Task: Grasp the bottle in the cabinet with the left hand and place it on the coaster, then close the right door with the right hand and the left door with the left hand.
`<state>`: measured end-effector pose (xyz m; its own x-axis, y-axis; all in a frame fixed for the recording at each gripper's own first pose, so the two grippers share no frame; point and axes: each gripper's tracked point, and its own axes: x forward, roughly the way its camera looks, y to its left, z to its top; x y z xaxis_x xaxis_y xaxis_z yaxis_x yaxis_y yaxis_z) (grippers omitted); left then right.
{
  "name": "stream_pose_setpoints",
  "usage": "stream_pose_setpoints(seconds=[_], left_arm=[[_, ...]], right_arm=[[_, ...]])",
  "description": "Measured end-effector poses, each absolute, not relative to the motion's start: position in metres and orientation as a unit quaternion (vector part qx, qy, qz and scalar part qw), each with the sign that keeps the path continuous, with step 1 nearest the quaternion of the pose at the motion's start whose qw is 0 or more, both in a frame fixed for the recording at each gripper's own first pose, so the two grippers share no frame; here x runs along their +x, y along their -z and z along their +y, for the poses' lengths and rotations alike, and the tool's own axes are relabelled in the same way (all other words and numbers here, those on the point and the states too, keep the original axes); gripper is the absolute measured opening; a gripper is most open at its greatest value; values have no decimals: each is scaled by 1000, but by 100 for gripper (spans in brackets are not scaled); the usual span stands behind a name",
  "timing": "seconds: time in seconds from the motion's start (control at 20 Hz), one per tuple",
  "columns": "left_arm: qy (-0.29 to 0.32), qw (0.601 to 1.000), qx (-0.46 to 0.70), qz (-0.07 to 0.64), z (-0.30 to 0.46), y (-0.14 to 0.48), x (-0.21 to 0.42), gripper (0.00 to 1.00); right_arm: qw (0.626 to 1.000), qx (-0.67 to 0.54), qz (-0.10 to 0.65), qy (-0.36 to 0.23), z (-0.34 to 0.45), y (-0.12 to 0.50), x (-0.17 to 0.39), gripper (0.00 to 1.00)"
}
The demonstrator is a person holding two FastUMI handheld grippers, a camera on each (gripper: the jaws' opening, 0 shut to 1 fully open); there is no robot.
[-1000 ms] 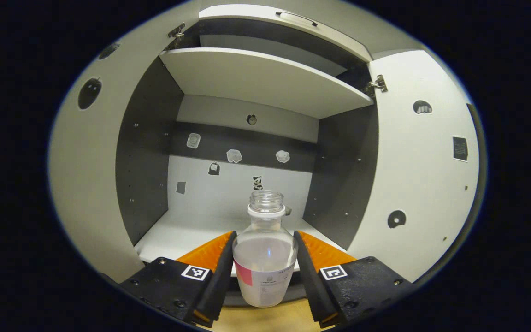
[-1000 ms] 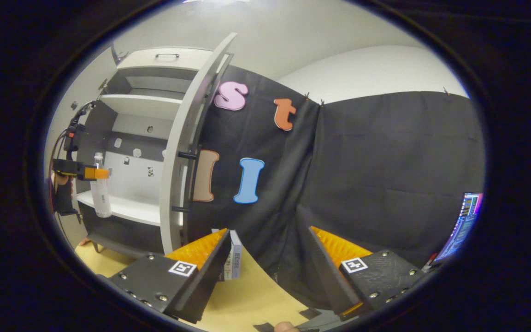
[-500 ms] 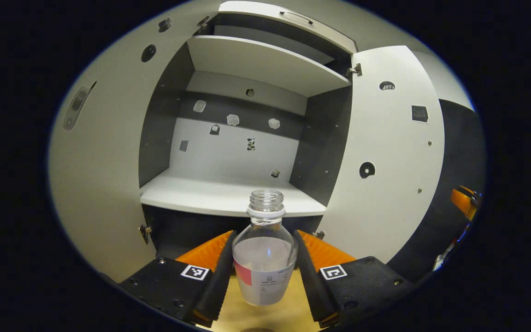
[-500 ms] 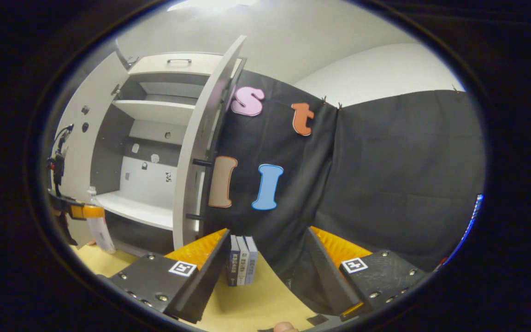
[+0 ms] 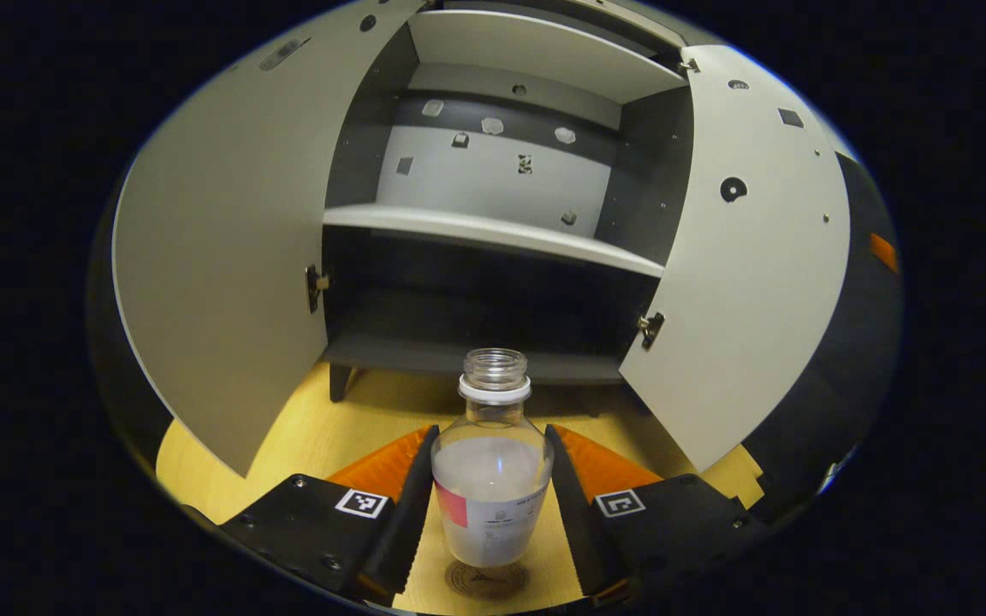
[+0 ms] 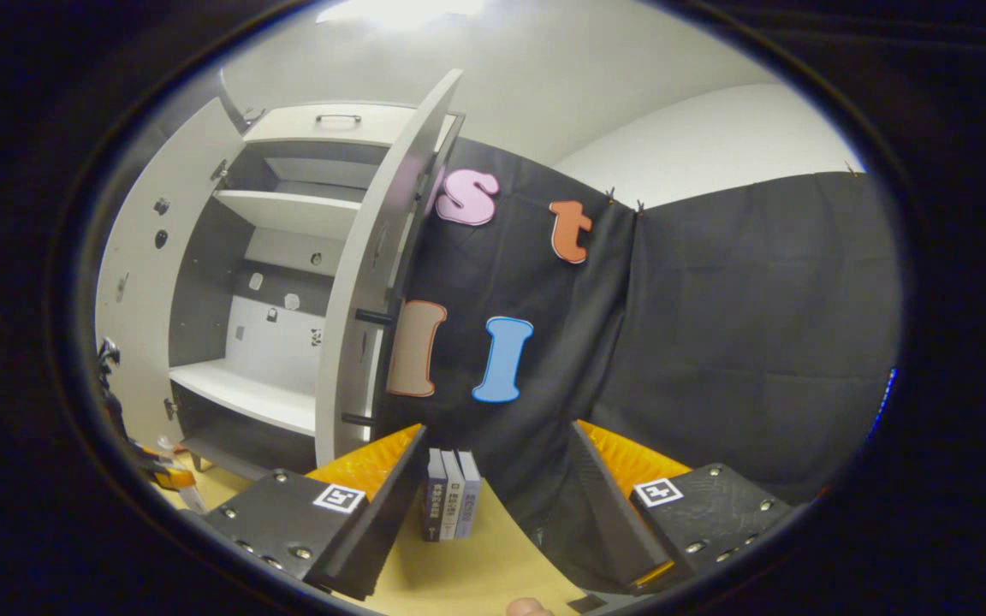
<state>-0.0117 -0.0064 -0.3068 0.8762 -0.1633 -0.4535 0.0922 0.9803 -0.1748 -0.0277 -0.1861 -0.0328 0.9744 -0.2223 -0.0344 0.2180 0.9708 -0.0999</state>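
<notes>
1. Left gripper view: the left gripper (image 5: 491, 500) is clamped on the bottle (image 5: 490, 479), one finger pressed against each side of its body.
2. The bottle stands upright, has no cap and holds cloudy pale liquid. Its white label carries a pink patch and print too small to read.
3. Just under the bottle's base lies the round brown coaster (image 5: 486, 579) on the wooden table (image 5: 305, 436); whether the bottle touches it cannot be told. The coaster has a printed ring mark that is not legible.
4. Beyond the bottle stands the cabinet (image 5: 493, 282), with the left door (image 5: 228, 257) and the right door (image 5: 750, 257) both swung wide open. Small stickers dot its back wall and the doors; none can be read.
5. Right gripper view: the right gripper (image 6: 493, 505) has its fingers apart, with nothing between them.
6. Past its fingers, beside the cabinet's right door, a few books (image 6: 450, 494) stand upright on the table; their spine print is too small to read.
</notes>
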Motion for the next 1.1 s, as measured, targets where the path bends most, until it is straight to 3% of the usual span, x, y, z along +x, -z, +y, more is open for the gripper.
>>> stream_pose_setpoints(seconds=[0.05, 0.3, 0.35, 0.55, 0.85, 1.1], left_arm=[[62, 962, -80, 255, -6, 321, -17, 73], [52, 944, -112, 304, -9, 367, -39, 74], [51, 940, -121, 316, -9, 375, -43, 73], [21, 933, -149, 328, 1, 395, -51, 77], [-13, 945, -160, 285, 8, 399, -42, 75], [-5, 964, -127, 236, 1, 393, -40, 77]], right_arm=[[993, -50, 22, 107, -185, 34, -26, 99], [994, -57, 26, 95, -185, 37, -21, 98], [994, -56, 27, 94, -186, 39, -20, 94], [994, -49, 28, 91, -193, 41, -19, 98], [995, -47, 34, 83, -196, 47, -16, 98], [995, -47, 36, 77, -193, 51, -17, 98]])
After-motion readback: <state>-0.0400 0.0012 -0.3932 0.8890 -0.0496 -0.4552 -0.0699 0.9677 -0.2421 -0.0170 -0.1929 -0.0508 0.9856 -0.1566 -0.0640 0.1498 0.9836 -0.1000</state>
